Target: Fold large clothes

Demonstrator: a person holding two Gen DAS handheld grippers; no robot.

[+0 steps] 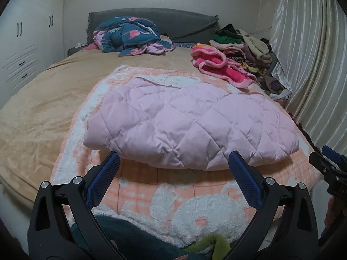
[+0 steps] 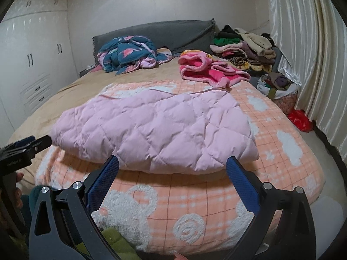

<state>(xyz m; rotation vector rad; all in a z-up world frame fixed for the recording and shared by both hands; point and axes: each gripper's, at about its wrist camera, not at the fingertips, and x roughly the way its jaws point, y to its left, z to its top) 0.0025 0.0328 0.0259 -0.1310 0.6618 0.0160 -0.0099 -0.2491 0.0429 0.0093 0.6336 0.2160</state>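
Left gripper [image 1: 174, 159]: jaws spread wide, nothing held, tips just short of the near edge of the pink quilted coat [image 1: 190, 123]. Right gripper [image 2: 172, 162]: likewise wide open and empty, poised at the same near edge.

The coat lies folded into a thick, puffy bundle with diamond stitching, resting on an orange-and-white fleece blanket [image 1: 138, 186] spread over the bed [image 1: 39, 112]. A thin pink cord trails from its far side.

The left view shows the right gripper at its right border. The right view alone shows a red bag [image 2: 300, 120] on the floor by the curtain [image 2: 303, 43], an open sack of clothes [image 2: 276, 84] at the bed's edge, and the left gripper at its left border with fingers [image 2: 17, 192] of a hand below it.

Beyond the coat: a crumpled pink fleece garment [image 1: 221, 67], a teal flamingo-print quilt [image 1: 130, 35] against the grey headboard [image 1: 184, 21], a stack of clothes [image 1: 243, 47] in the far right corner, and white wardrobes [image 1: 28, 43] to the left. Nothing lies between the grippers and the coat.
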